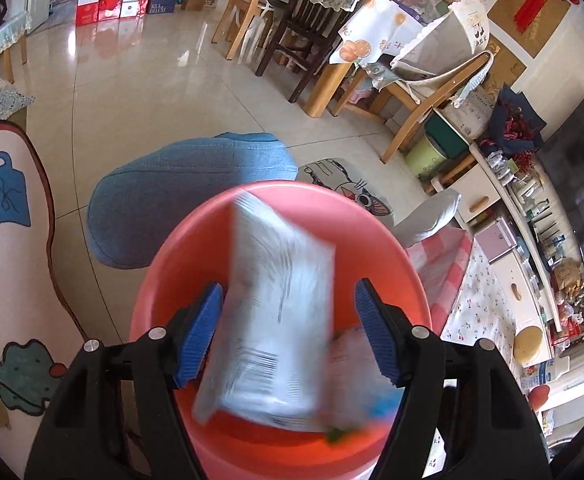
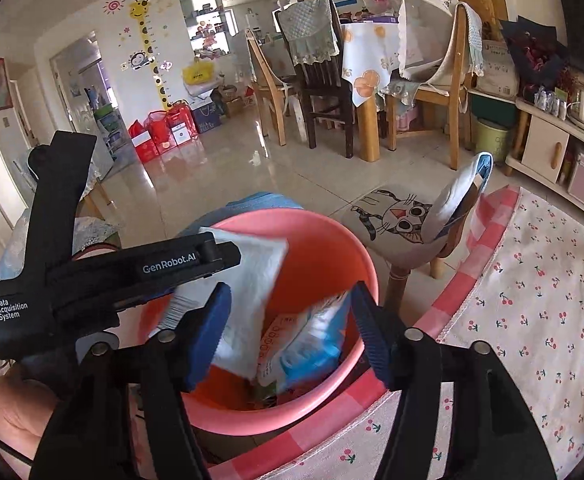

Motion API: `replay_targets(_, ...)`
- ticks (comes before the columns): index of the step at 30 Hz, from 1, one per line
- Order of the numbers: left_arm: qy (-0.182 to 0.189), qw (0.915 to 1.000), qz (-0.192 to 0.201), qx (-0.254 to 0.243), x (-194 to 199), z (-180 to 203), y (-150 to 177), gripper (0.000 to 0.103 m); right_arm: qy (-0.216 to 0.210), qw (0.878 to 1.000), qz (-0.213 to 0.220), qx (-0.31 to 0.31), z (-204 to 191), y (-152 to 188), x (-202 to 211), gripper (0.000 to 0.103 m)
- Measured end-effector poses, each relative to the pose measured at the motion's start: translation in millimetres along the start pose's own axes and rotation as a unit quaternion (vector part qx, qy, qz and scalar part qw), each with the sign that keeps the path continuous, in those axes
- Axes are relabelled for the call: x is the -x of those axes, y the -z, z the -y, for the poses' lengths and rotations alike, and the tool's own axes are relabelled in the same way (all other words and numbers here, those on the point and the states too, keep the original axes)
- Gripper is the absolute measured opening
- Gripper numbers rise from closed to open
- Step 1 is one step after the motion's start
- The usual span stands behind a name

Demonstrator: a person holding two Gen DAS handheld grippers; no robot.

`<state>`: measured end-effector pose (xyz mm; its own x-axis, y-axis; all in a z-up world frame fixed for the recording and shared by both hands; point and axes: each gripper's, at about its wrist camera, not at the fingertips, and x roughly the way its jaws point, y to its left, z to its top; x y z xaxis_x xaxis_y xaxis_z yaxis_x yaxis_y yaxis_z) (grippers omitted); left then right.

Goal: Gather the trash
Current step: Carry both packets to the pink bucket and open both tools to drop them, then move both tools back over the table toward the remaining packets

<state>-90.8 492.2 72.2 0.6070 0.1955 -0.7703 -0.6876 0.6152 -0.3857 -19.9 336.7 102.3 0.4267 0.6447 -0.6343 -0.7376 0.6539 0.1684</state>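
The left gripper (image 1: pixel 288 332) is standing wide above the pink bin (image 1: pixel 180 240); the white packet (image 1: pixel 280 308), seemingly light and crinkly, is best pinched at an edge.

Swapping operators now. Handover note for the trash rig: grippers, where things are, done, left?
Left gripper: open over the pink bin; a white wrapper, motion-blurred, sits between its fingers, seemingly dropping in.
Right gripper: open, empty, over the same bin.
Done: a blue-and-white packet and other wrappers lie in the bin.
Left: confirm the white wrapper landed inside. No further trash shows on the cherry-print tablecloth; check outside these views.
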Motion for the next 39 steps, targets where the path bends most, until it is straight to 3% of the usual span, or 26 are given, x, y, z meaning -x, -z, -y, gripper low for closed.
replay_targets(6,-0.002,0.9991,0.013,-0.040,1.1,13.1,10.1,0.083,0.047,0.998,0.020,0.025,2.6,8.6,19.5,0.089)
replay_targets(11,-0.013,0.9971,0.017,-0.073,1.5,27.2,15.1,0.090,0.067,0.998,0.009,0.015,15.5,20.8,28.9,0.090)
replay_targets(24,-0.027,0.9857,-0.001,-0.166,3.8,72.9,38.7,0.092,0.130,0.991,0.000,0.008,49.1,55.7,73.3,0.095)
replay_targets(39,-0.005,0.9742,0.021,-0.224,18.3,112.3,75.2,0.093,0.169,0.986,0.012,-0.002,79.5,97.7,126.1,0.097)
